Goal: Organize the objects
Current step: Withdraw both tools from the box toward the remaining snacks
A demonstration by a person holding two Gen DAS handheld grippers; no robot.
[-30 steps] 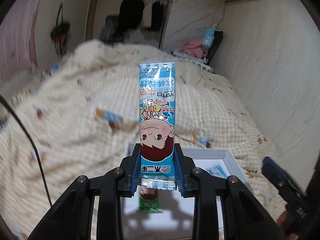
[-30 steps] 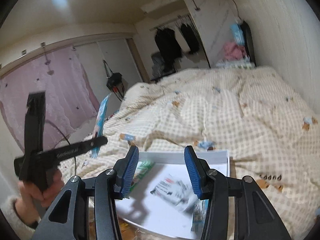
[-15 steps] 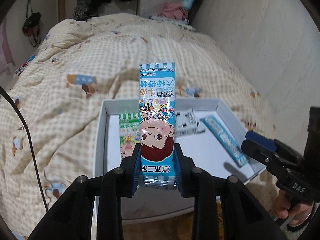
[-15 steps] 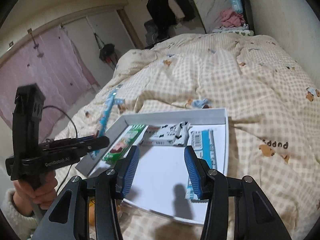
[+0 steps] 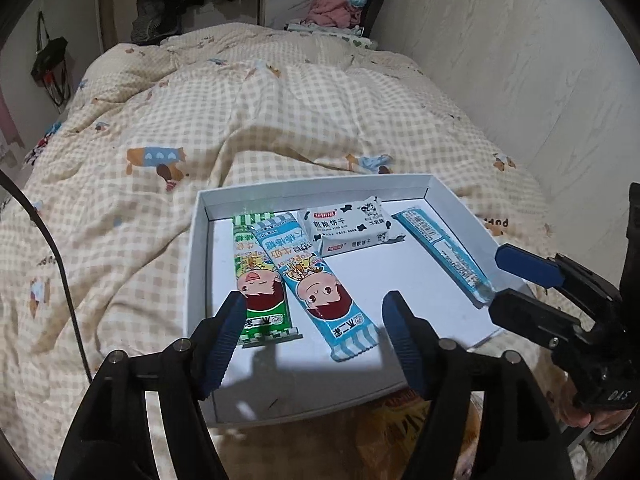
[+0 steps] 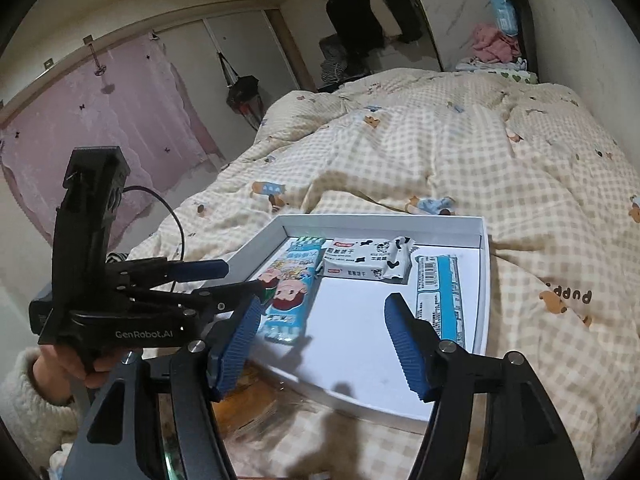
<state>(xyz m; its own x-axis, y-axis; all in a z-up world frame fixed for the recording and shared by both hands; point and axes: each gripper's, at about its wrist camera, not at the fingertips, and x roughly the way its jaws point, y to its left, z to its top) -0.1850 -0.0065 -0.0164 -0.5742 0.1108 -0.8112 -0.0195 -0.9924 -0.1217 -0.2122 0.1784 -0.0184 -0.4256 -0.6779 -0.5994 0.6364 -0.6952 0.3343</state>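
Note:
A white tray rests on the bed. In it lie a green candy packet, a blue candy packet partly over it, a cow-print biscuit packet and a barcoded blue packet. My left gripper hovers over the tray's near end. Its jaws are opening, and the blue candy packet lies loose below them. My right gripper hangs above the tray's near right part. Its jaws are also opening, with nothing gripped. It also shows in the left wrist view as the right gripper.
A checked quilt covers the bed around the tray. A wall runs along the right side. A yellow-orange bag sits under the tray's near edge. A black cable trails at the left. Clothes lie at the bed's far end.
The left gripper came down over the tray, opened and let go of the blue candy packet, which now lies beside the green one. The right gripper's jaws widened.

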